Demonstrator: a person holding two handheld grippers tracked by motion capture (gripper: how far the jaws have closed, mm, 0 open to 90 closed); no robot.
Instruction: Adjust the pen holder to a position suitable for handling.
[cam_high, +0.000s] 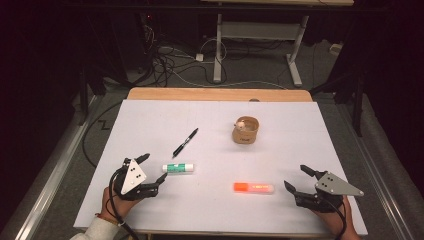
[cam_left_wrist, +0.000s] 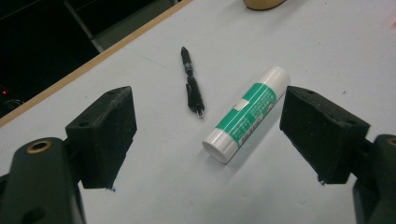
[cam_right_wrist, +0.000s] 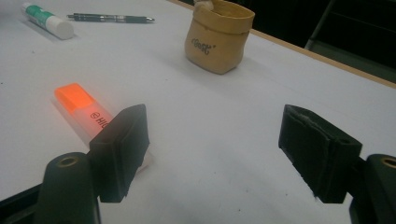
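1. My left claw (cam_high: 152, 170) rests low at the near left of the white tabletop (cam_high: 150, 125), jaws wide and holding nothing.
2. The glue stick (cam_high: 178, 168) lies flat on the tabletop just beyond that claw's tips, close but not touching.
3. In the left gripper view the glue stick (cam_left_wrist: 246, 114) sits ahead between the two jaws, nearer the right jaw, with its long axis slanting from lower left to upper right, so it lies askew to the gap rather than across it.
4. A black pen (cam_high: 185, 142) lies farther out, beyond the glue stick, on a slant of its own and apart from it.
5. My right claw (cam_high: 299, 179) rests at the near right, jaws also wide and empty.
6. The orange highlighter (cam_high: 253, 188) lies flat just to that claw's left, long axis running left to right, its near end pointing at the claw.
7. In the right gripper view the highlighter (cam_right_wrist: 84, 109) runs behind the left jaw, off to the side of the gap.
8. A small tan pouch (cam_high: 245, 130) stands upright farther back, well apart from both claws.
9. I judge each claw is nearest its own item: left for the glue stick, right for the highlighter.
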